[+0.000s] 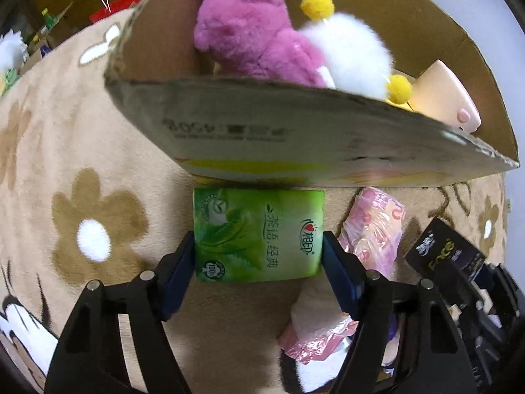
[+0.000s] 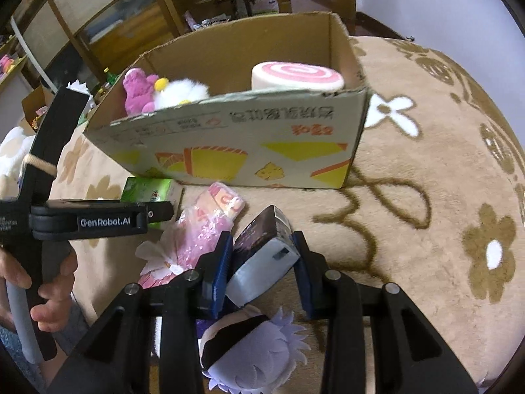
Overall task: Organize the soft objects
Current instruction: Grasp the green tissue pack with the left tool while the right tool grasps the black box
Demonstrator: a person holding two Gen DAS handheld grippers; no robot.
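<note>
My left gripper (image 1: 257,256) is shut on a green tissue pack (image 1: 257,234), just in front of the cardboard box (image 1: 295,138). The pack also shows in the right wrist view (image 2: 147,190). My right gripper (image 2: 262,256) is shut on a dark tissue pack (image 2: 262,252) with a white end, held tilted above the blanket. It also shows in the left wrist view (image 1: 443,252). The box (image 2: 229,151) holds a pink plush (image 1: 249,32), a white fluffy plush with yellow pompoms (image 1: 351,52) and a pink-swirl roll cushion (image 2: 297,77).
A pink tissue pack (image 1: 374,226) and torn pink wrapper (image 1: 315,331) lie on the beige flower-patterned blanket (image 1: 82,164). A purple-haired plush (image 2: 252,344) lies under my right gripper. The left gripper handle (image 2: 88,221) is at the left. Shelves stand behind.
</note>
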